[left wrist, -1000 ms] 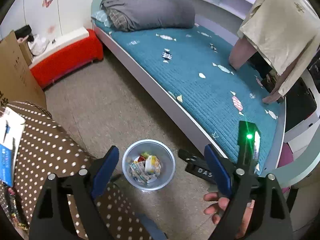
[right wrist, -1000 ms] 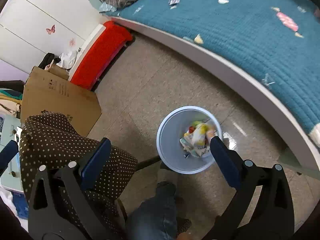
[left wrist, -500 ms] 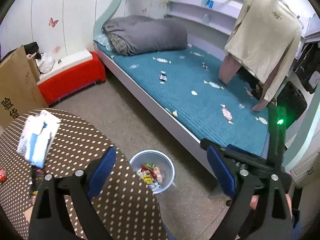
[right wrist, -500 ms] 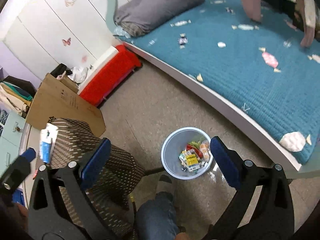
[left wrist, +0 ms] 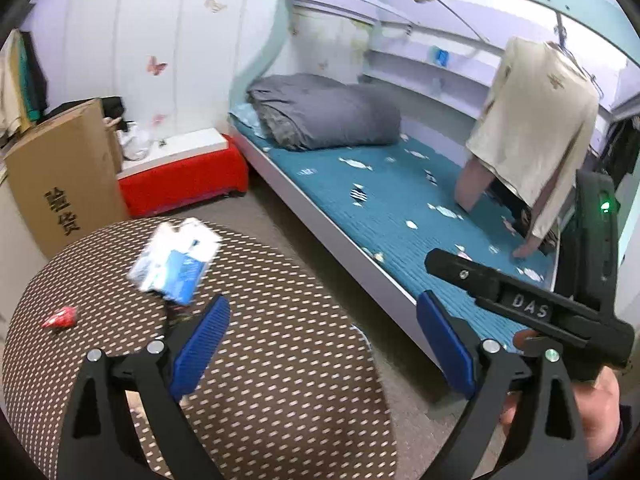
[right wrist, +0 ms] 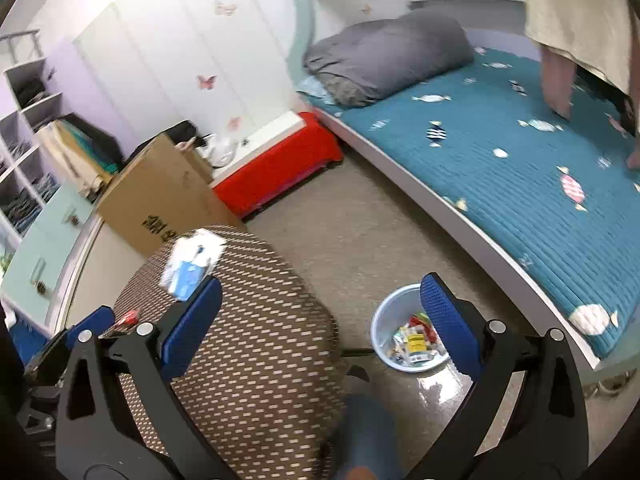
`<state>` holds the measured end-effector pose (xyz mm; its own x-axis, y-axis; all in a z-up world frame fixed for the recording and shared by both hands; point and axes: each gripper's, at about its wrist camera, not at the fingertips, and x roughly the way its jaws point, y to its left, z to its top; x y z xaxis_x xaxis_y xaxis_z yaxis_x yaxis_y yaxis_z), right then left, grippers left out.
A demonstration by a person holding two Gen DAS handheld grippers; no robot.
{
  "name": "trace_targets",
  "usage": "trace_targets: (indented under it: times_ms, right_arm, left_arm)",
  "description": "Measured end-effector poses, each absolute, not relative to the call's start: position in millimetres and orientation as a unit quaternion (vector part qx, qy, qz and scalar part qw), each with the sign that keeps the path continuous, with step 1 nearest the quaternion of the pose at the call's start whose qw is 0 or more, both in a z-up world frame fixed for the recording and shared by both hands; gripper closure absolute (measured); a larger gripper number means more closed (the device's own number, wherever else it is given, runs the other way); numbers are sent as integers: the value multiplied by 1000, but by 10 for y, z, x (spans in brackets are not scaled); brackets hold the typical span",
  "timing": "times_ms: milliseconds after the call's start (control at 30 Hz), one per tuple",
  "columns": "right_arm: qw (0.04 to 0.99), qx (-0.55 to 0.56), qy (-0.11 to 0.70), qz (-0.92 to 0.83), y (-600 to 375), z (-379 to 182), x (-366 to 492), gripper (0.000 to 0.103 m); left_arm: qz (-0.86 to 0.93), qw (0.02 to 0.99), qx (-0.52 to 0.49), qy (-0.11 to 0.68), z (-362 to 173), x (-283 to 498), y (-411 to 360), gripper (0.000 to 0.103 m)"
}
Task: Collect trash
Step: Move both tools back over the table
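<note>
Beside the bed (right wrist: 520,184) stands our round dotted tabletop (left wrist: 260,360), and we place everything from it. On its far side lies a blue-and-white packet (left wrist: 174,264); near its left edge lies a small red wrapper (left wrist: 60,317). On the floor to its right, between tabletop and bed, sits the pale bin (right wrist: 382,320) with wrappers inside. Our left gripper (left wrist: 320,344) hangs over the tabletop's near right part; its jaws have just been opening and now stand wide apart with nothing between them. Our right gripper (right wrist: 320,320) hangs above the tabletop's right edge, jaws wide apart and empty, the bin showing just behind its right pad. Beyond the tabletop stand a cardboard box (right wrist: 160,196) and a red bench (right wrist: 276,164).
</note>
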<state>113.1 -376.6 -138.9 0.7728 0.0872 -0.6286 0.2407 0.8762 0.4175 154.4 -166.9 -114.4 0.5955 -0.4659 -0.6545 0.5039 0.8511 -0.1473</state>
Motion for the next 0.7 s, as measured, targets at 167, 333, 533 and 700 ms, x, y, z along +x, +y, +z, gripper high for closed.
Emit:
trace_targets:
  times_ms: [167,333,533,700]
  right_arm:
    - [915,223,337,-15,-3383,-1275,1201,6]
    - [920,193,342,19,-2992,-1191,1281,6]
    - [916,161,364,56,-2588,-1301,1404,6]
    - [907,149,387,70,-2389,-1492,1529,6]
  left_arm:
    - [-248,903,4,351,-1124,1501,-1283,11]
    - [-225,911,-12,345,-1137,1467,-888,11]
    - [-190,916,-29,352,-1288,1478,-398,11]
    - [-164,913,-26,373,-1541,1512,-110,11]
